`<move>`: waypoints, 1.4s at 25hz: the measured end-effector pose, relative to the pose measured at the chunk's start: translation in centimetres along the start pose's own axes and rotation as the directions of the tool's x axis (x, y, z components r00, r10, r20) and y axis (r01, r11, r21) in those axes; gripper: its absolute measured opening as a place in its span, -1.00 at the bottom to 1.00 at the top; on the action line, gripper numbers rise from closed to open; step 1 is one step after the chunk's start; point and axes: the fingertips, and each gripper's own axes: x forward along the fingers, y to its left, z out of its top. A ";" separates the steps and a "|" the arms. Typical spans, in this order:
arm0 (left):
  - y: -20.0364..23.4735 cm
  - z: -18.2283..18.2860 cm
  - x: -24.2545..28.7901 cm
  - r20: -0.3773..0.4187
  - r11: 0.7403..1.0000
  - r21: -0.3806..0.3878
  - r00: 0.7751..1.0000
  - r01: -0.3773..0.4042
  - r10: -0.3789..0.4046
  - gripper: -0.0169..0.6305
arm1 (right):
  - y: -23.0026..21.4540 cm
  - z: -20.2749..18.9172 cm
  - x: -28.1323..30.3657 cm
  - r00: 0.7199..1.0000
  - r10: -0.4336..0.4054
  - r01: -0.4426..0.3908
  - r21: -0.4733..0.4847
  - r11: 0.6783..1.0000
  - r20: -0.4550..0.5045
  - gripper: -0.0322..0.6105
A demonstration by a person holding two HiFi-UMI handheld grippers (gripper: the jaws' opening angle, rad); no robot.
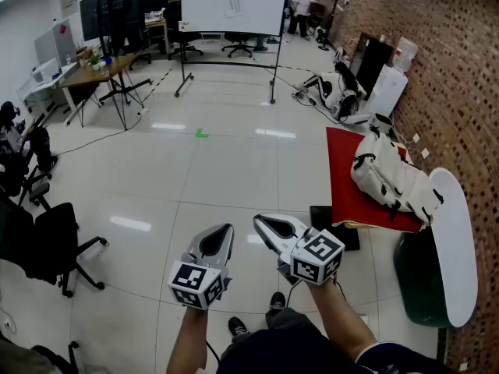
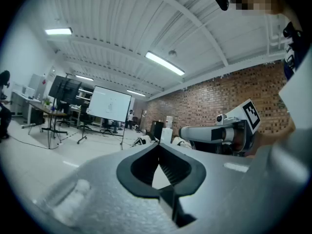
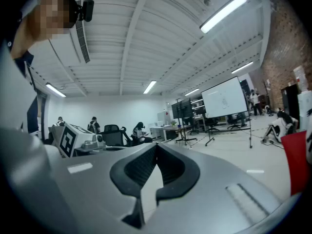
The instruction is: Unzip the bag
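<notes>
The bag point(image 1: 387, 179) is a white backpack with black straps, lying on a red-covered table point(image 1: 344, 184) at the right of the head view. Both grippers are held level over the floor, well short of the bag and left of it. My left gripper point(image 1: 228, 227) is shut with nothing in it; its tips meet in the left gripper view point(image 2: 158, 144). My right gripper point(image 1: 258, 220) is also shut and empty, tips together in the right gripper view point(image 3: 156, 145). The two grippers sit side by side, tips close to each other. The bag's zipper is too small to make out.
A white oval board point(image 1: 457, 240) leans over a dark green bin point(image 1: 419, 277) beside the red table. A black flat object point(image 1: 332, 226) lies on the floor by it. Black office chairs point(image 1: 48, 244) stand at left. A whiteboard point(image 1: 234, 2) and a desk point(image 1: 93, 72) stand far back.
</notes>
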 end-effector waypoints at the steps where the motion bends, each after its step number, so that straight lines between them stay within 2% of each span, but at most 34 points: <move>1: -0.9 0.0 1.6 -0.008 1.000 0.002 1.000 0.015 -0.015 -0.94 | -1.6 0.2 -1.2 1.000 -0.023 0.023 0.004 1.000 0.002 -0.89; 6: -7.3 -1.1 11.0 -0.052 0.990 0.027 0.989 0.138 -0.136 -0.94 | -10.6 0.6 -8.4 0.989 -0.144 0.143 0.024 0.989 0.019 -0.89; 11: -16.2 -3.0 20.8 -0.118 0.949 0.075 0.947 0.307 -0.297 -0.94 | -19.6 -1.0 -17.9 0.947 -0.319 0.316 0.052 0.947 0.049 -0.89; 18: -27.5 -4.6 30.8 -0.212 0.855 0.123 0.855 0.503 -0.473 -0.94 | -29.5 -1.7 -29.0 0.860 -0.505 0.496 0.110 0.861 0.072 -0.89; 21: -31.1 -5.8 34.0 -0.247 0.808 0.116 0.805 0.577 -0.540 -0.94 | -32.5 -1.9 -33.5 0.804 -0.591 0.584 0.105 0.805 0.066 -0.89; 28: -35.2 -7.7 42.2 -0.300 0.725 0.094 0.714 0.683 -0.633 -0.94 | -39.1 -3.1 -41.7 0.664 -0.747 0.741 0.112 0.662 0.019 -0.89; 31: -36.1 -9.1 46.5 -0.331 0.691 0.073 0.671 0.719 -0.663 -0.94 | -42.7 -3.2 -43.2 0.624 -0.781 0.778 0.100 0.621 -0.007 -0.89; 35: -37.3 -10.7 52.6 -0.354 0.654 0.067 0.631 0.754 -0.691 -0.94 | -48.7 -3.0 -44.0 0.584 -0.809 0.811 0.067 0.581 -0.060 -0.89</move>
